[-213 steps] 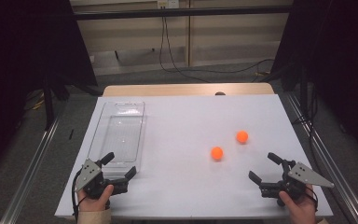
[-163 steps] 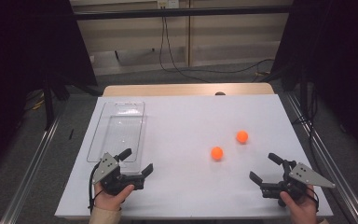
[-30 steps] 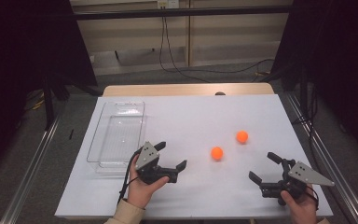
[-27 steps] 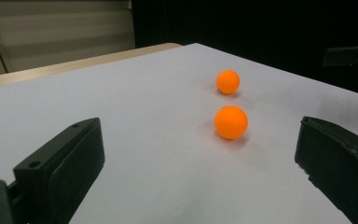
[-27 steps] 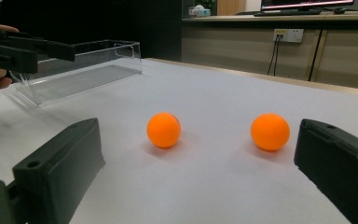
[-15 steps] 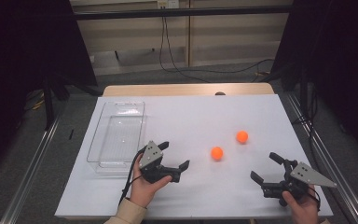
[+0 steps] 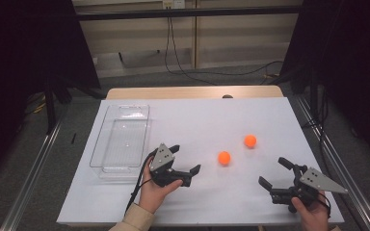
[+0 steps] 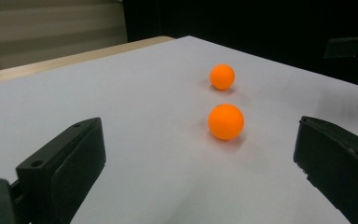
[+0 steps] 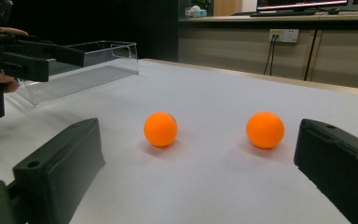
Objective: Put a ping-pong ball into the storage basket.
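Two orange balls lie on the white table (image 7: pixel 207 120): the nearer ball (image 7: pixel 224 158) (image 8: pixel 226 122) (image 9: pixel 161 129) and the farther ball (image 7: pixel 250 140) (image 8: pixel 222 76) (image 9: pixel 265 129). My left gripper (image 7: pixel 187 158) (image 8: pixel 198 140) is open, a short way left of the nearer ball, and its jaws point at it with nothing between them. At the front right my right gripper (image 7: pixel 271 171) (image 9: pixel 198 135) is open and empty, facing both balls from some distance.
A clear plastic tray (image 7: pixel 120 139) (image 9: pixel 74 70) stands empty at the table's left, just behind the left hand. In the right gripper view the left gripper (image 9: pixel 28 56) shows at the far left. A wooden table edge (image 7: pixel 192 92) runs along the back.
The left gripper has travelled from the front left corner beside the tray rightward toward the nearer ball, edging slightly closer in the last second. The right gripper has hardly moved.
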Tool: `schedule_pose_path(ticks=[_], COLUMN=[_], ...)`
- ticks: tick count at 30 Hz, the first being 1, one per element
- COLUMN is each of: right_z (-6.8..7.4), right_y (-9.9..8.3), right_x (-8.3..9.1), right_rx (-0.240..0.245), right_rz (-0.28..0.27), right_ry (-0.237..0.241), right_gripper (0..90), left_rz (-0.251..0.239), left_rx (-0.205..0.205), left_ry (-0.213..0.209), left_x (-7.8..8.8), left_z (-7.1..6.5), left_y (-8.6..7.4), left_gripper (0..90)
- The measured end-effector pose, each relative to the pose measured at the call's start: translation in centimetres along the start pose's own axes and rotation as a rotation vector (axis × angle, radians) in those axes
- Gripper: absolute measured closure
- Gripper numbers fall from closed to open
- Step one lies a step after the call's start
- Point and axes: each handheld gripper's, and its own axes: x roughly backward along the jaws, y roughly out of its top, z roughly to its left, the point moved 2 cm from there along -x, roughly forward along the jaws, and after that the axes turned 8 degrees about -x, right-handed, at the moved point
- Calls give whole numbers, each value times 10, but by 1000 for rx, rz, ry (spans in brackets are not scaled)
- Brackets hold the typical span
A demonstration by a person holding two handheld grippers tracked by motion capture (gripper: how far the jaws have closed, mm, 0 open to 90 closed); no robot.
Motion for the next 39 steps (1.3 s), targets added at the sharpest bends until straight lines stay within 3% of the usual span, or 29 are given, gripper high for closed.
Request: schedule_pose_path(ticks=[6, 15, 24, 39], right_z=[0, 2, 4, 4], right_y=[0, 1, 1, 2], right_x=[-2, -3, -5, -5], right_rx=[4, 13, 22, 21], right_rz=[5, 6, 7, 5], right_ry=[-1, 1, 8, 16], right_gripper=[9, 9, 9, 9], left_rz=[14, 19, 33, 35], left_rx=[-2, 28, 21, 19], left_ry=[-4, -19, -47, -59], left_x=[-4, -13, -21, -33], left_z=[-1, -3, -8, -10], left_y=[-1, 0, 2, 4], left_gripper=[22, 22, 22, 22])
